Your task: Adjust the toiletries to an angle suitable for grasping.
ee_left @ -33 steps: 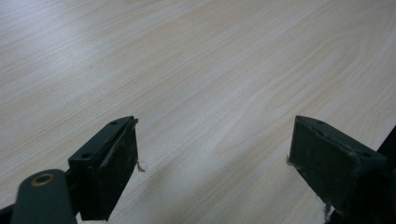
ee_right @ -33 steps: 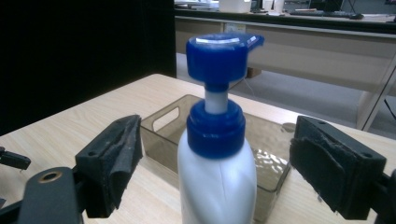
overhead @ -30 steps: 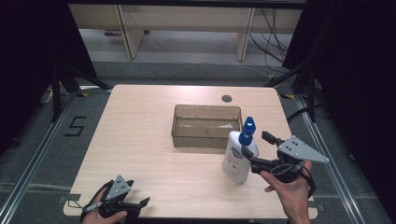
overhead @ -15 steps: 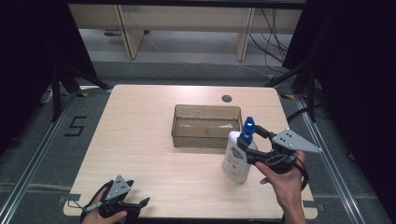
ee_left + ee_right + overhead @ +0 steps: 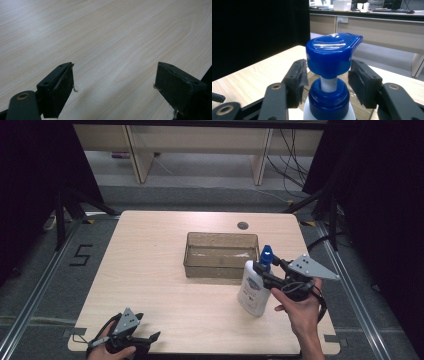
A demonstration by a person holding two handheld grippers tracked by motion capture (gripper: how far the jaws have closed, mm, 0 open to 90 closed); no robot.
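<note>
**Bottle between right jaws, at the pump**

Bottle (image 5: 255,290): white body, blue pump head (image 5: 332,53), upright on the table (image 5: 165,255) near its right front part. It stands just in front of the right end of the tray (image 5: 220,255), close to the tray's near wall; whether the two touch cannot be told.

Right gripper (image 5: 266,270): held in the person's right hand (image 5: 300,310), reaching in from the right at the height of the bottle's top. Its jaws have just been closing, with the pump between them. In the right gripper view the pump head sits squarely in the gap: the left pad (image 5: 298,80) lies against or just beside the head's side, and the right pad (image 5: 362,82) stands just beside it with a thin gap showing. A firm grip is not visible, and the jaws read as narrowed around the pump rather than clamped. The blue collar (image 5: 329,96) and white stem lie below the pads.

Left gripper (image 5: 142,340): at the table's left front edge in the left hand (image 5: 107,350), well apart from the bottle. Jaws wide, with bare wood between them in the left gripper view.

Tray: clear, brownish, rectangular, at mid-table.
</note>
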